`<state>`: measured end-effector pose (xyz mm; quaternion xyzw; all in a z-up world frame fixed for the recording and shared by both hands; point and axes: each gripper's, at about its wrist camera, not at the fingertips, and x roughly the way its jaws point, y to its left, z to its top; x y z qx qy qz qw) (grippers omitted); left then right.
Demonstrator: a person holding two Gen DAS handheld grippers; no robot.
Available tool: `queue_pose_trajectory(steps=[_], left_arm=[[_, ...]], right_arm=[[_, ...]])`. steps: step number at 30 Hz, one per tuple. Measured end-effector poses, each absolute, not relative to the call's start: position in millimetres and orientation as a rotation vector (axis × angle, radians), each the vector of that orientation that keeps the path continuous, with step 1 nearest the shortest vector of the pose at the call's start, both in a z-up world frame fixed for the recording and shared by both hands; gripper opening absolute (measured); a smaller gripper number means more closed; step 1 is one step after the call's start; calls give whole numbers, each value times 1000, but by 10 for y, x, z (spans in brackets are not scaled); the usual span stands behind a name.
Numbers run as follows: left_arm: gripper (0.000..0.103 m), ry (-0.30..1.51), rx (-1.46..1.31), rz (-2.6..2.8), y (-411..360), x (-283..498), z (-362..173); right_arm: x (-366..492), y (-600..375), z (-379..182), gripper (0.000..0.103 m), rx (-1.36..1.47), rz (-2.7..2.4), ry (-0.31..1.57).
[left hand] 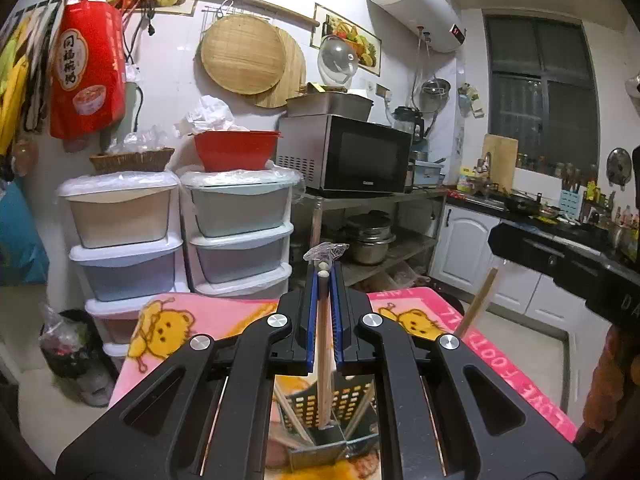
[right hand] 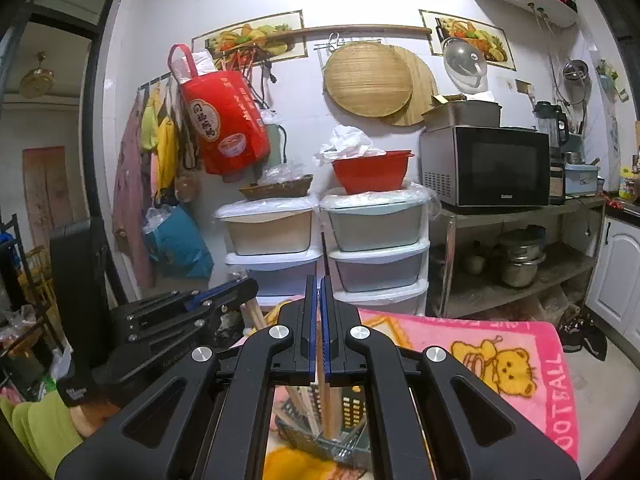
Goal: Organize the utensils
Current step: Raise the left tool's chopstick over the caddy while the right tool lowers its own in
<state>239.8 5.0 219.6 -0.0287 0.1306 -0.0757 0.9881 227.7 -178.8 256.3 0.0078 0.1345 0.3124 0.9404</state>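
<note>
Chopsticks pinched, caddy below

My left hand-held gripper (left hand: 325, 276) clamps wooden chopsticks (left hand: 323, 344); my right hand-held gripper (right hand: 319, 284) nips another chopstick (right hand: 330, 408) over the perforated caddy (left hand: 344, 400). Blanket (right hand: 532, 364) reads "FOOTBALL".

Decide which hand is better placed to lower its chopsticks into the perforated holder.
Probably left: the left tongs grip chopsticks upright, tips over the holder; the right tongs hold a stick tilted, off to one side.
</note>
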Motion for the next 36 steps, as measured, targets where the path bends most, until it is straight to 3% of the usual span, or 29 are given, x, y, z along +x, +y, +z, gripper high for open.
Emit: queue_pose_trajectory(steps=[12,33,36], left_arm=[[4,235,-44,-128,22,2588,2017],[4,344,-63,-145,16,2788,1571],[4,362,-62,-148,12,2772,1516]], right_arm=[[2506,-1661,2474,2,-22,599,285],[2774,-1750,1947,3,23,562,404],[2778,-1769,1866,9,31,558,429]])
